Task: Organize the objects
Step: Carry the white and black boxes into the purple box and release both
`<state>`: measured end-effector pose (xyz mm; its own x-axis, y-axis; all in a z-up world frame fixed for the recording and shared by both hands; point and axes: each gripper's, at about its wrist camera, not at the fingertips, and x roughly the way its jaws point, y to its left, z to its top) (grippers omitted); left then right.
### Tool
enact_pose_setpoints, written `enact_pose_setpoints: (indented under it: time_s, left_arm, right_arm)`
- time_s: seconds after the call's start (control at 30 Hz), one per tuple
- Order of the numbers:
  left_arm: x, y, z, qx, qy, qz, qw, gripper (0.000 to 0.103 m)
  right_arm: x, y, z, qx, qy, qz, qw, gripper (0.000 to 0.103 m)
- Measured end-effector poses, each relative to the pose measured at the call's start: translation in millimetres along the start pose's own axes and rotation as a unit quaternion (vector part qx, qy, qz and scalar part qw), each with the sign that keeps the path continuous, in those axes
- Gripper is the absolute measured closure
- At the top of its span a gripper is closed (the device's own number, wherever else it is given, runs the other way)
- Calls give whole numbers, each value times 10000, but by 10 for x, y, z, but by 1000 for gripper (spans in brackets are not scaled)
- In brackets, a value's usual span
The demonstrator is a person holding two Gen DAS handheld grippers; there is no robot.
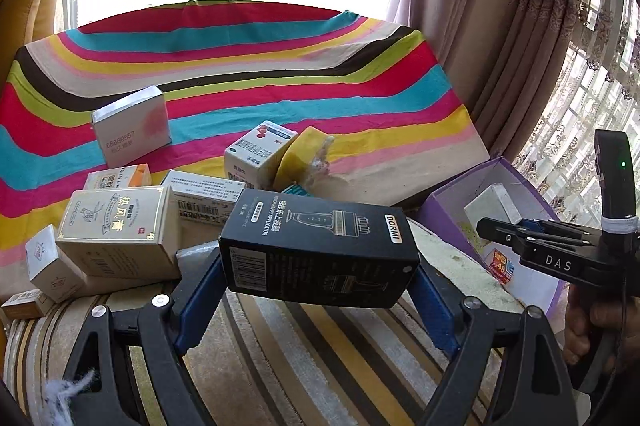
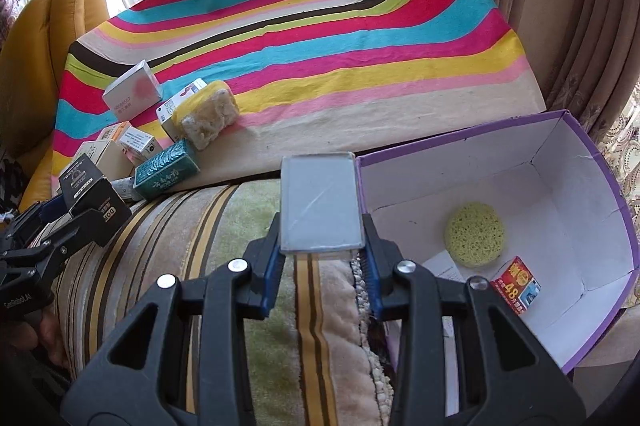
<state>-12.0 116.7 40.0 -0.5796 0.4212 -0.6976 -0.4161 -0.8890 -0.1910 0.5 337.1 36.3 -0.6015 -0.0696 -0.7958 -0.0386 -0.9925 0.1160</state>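
Observation:
My left gripper is shut on a black DORMI box, which it holds crosswise between its blue pads above the striped cushion. In the right wrist view that gripper and its black box show at the left edge. My right gripper is shut on a flat silver box, upright just left of the purple box's rim. The left wrist view shows the right gripper with the silver box over the purple box. Inside it lie a round yellow sponge and a small red box.
Several boxes are heaped on the striped cloth: a cream one, a white one with a pink blotch and a teal one. A yellow sponge block lies among them. Curtains hang at the right and an orange cushion stands at the left.

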Motion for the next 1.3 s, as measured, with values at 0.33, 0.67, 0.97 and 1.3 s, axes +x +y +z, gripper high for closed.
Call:
enact_pose_setpoints:
  time_s: [0.33, 0.67, 0.97, 1.3]
  left_arm:
    - [309, -635, 206, 659, 129, -428, 9968, 16]
    - [610, -1277, 350, 1430, 308, -759, 9863, 16]
    - [852, -1678, 363, 1988, 559, -927, 9740, 16]
    - [1013, -1827, 365, 2157, 794, -930, 9688, 14]
  right_arm:
    - [-178, -858, -197, 691, -1, -530, 9962, 64]
    - [-213, -1317, -386, 1003, 93, -927, 9906, 64]
    - [-217, -1498, -442, 1127, 150, -1136, 9870, 64]
    - [-196, -1547, -481, 1141, 222, -1156, 9865, 57]
